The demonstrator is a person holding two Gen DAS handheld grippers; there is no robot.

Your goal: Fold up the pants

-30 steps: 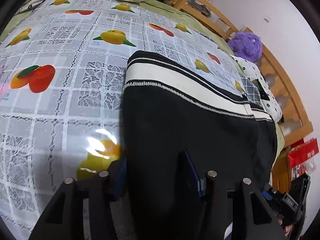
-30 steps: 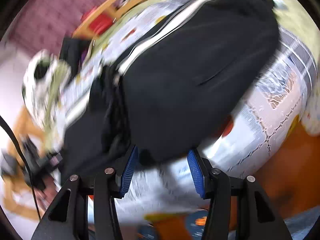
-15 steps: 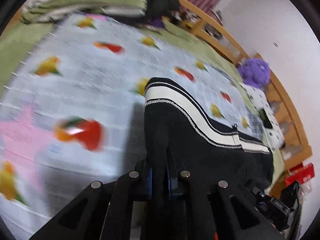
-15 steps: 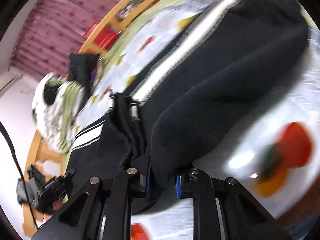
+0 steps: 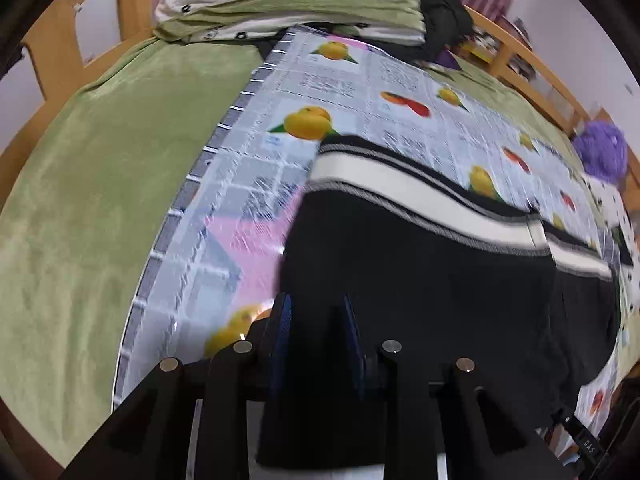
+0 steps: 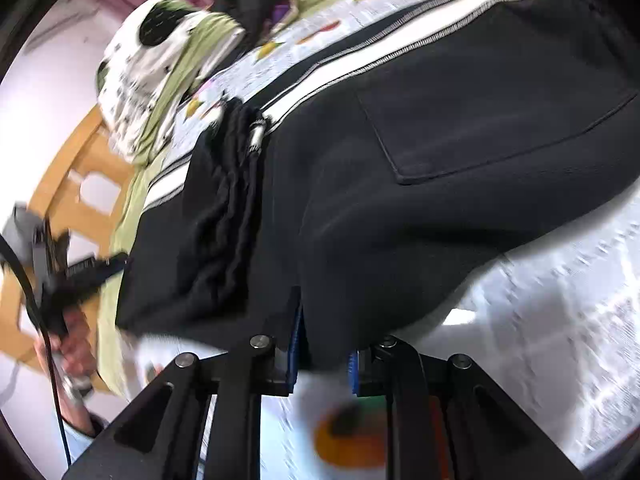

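Note:
Black pants (image 5: 420,280) with a white side stripe (image 5: 400,188) lie doubled over on the fruit-print sheet. My left gripper (image 5: 316,312) straddles their near left edge. Its jaws are opening, and black cloth lies loosely between the blue pads (image 5: 282,320). In the right wrist view the pants (image 6: 440,160) show a back pocket (image 6: 500,112) and a bunched waistband with drawstring tips (image 6: 256,136). My right gripper (image 6: 322,344) is shut on the pants' near edge. At the left of that view a hand (image 6: 72,348) holds the left gripper (image 6: 92,268) against the pants' far end.
The fruit-print sheet (image 5: 320,88) covers part of a green blanket (image 5: 100,180) on a wooden-framed bed (image 5: 516,52). Folded bedding (image 5: 288,0) is stacked at the far end. A purple plush toy (image 5: 604,152) sits at the right.
Both grippers went from open around the pants' edge to shut on it and carried the cloth sideways. The left jaws have since spread apart again; the right stays clamped.

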